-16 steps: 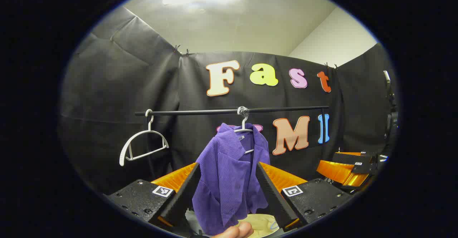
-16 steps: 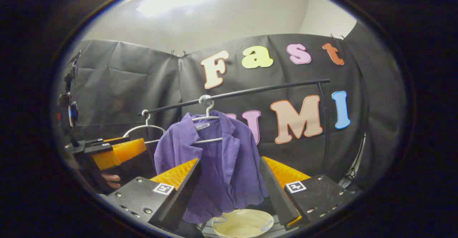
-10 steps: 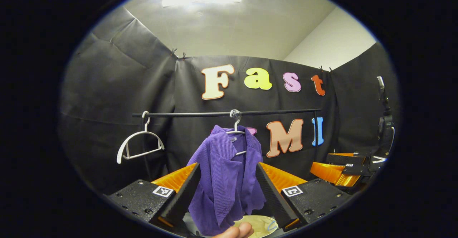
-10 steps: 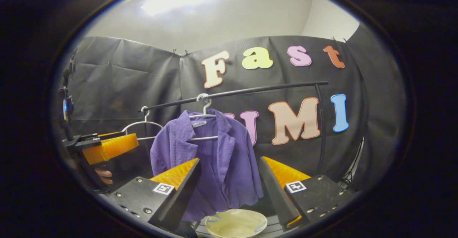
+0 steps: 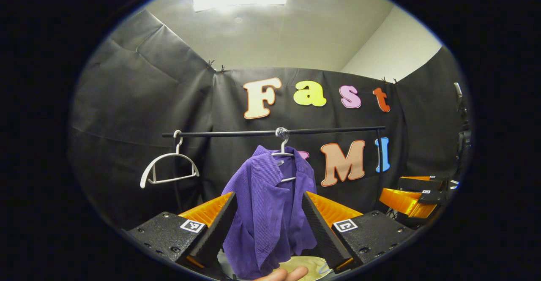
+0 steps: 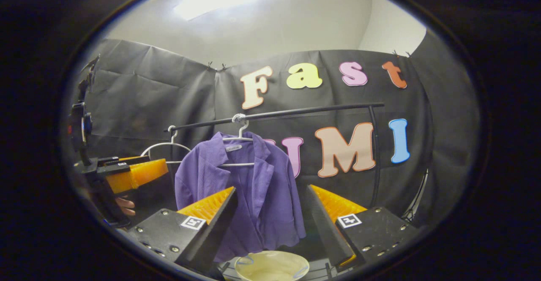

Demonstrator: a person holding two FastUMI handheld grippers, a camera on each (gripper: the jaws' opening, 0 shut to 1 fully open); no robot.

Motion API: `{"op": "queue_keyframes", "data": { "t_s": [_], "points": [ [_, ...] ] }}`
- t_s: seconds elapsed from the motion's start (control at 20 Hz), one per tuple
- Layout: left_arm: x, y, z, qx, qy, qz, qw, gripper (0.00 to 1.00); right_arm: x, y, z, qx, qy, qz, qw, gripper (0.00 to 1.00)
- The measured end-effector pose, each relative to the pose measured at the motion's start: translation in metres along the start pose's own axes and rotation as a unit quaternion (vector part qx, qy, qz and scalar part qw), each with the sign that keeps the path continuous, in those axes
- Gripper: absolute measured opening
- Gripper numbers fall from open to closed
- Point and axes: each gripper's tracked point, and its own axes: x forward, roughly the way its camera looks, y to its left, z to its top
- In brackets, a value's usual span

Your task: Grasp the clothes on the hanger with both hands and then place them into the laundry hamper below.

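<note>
A purple shirt (image 5: 270, 213) (image 6: 249, 196) hangs on a white hanger (image 5: 284, 154) (image 6: 241, 139) from a black rail (image 5: 274, 132) (image 6: 274, 114). Under it sits a cream laundry hamper (image 6: 270, 266) (image 5: 304, 264). My left gripper (image 5: 267, 205) is open, short of the shirt, which shows between its fingers. My right gripper (image 6: 270, 198) is open too, with the shirt beyond its fingers. The right gripper (image 5: 414, 194) appears at the right of the left gripper view. The left gripper (image 6: 127, 175) appears at the left of the right gripper view.
A bare white hanger (image 5: 169, 169) (image 6: 167, 148) hangs at the rail's left end. The rail's upright post (image 6: 374, 154) stands at the right. A fingertip (image 5: 283, 274) shows at the bottom of the left gripper view, and a hand (image 6: 124, 205) holds the far left gripper.
Both views have shifted a little while the shirt stays on its hanger. In the right gripper view the rail and shirt sit lower and further left than before. Both grippers remain open.
</note>
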Motion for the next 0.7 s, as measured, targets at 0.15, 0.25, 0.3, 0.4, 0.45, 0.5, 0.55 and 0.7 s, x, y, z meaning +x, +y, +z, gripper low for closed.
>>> {"op": "queue_keyframes", "data": {
  "t_s": [0.15, 0.25, 0.3, 0.4, 0.45, 0.5, 0.55, 0.7],
  "points": [
    [0.012, -0.004, -0.018, 0.010, 0.008, 0.008, 1.000, 0.92, 0.016, -0.004, -0.011, 0.017, 0.000, 0.009, 1.000, 0.99],
    [0.023, -0.009, -0.034, 0.008, 0.020, 0.009, 1.000, 0.92, 0.033, -0.008, -0.023, 0.019, 0.006, 0.013, 1.000, 0.98],
    [0.029, -0.011, -0.042, 0.006, 0.027, 0.012, 1.000, 0.92, 0.042, -0.009, -0.030, 0.020, 0.010, 0.016, 1.000, 0.98],
    [0.042, -0.015, -0.056, 0.008, 0.036, 0.020, 0.999, 0.92, 0.061, -0.009, -0.043, 0.024, 0.018, 0.026, 0.999, 0.98],
    [0.049, -0.016, -0.063, 0.010, 0.040, 0.027, 0.999, 0.92, 0.070, -0.008, -0.050, 0.027, 0.023, 0.033, 0.999, 0.98],
    [0.056, -0.015, -0.071, 0.014, 0.046, 0.036, 0.998, 0.92, 0.079, -0.007, -0.056, 0.030, 0.027, 0.037, 0.999, 0.98],
    [0.062, -0.015, -0.078, 0.017, 0.053, 0.038, 0.998, 0.95, 0.087, -0.008, -0.061, 0.035, 0.032, 0.041, 0.998, 0.98],
    [0.077, -0.016, -0.098, 0.013, 0.073, 0.051, 0.996, 0.92, 0.117, 0.001, -0.076, 0.052, 0.043, 0.065, 0.996, 0.97]
  ]
}}
